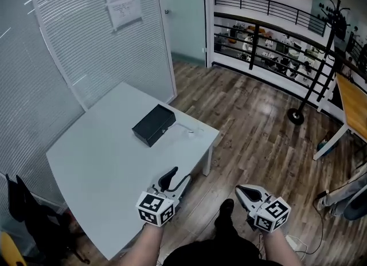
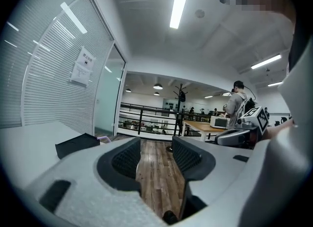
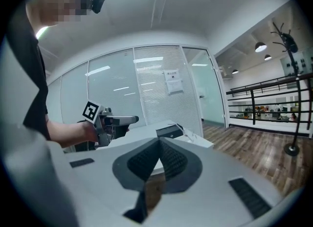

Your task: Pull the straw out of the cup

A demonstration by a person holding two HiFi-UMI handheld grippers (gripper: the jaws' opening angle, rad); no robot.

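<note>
Barely, tiny whitish cup (image 1: 191,133) (blurry), near box (image 1: 153,125)

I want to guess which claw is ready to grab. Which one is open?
The left gripper: its jaws stand apart, empty, with floor showing between. The right gripper's jaws meet at their tips.

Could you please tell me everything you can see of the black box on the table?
The black box is a low, rectangular, matte case lying flat, turned at an angle, on the far part of the white table near its right edge. Whether it has a lid cannot be told. Only the table touches it; a small pale item lies beside it, apart.
</note>
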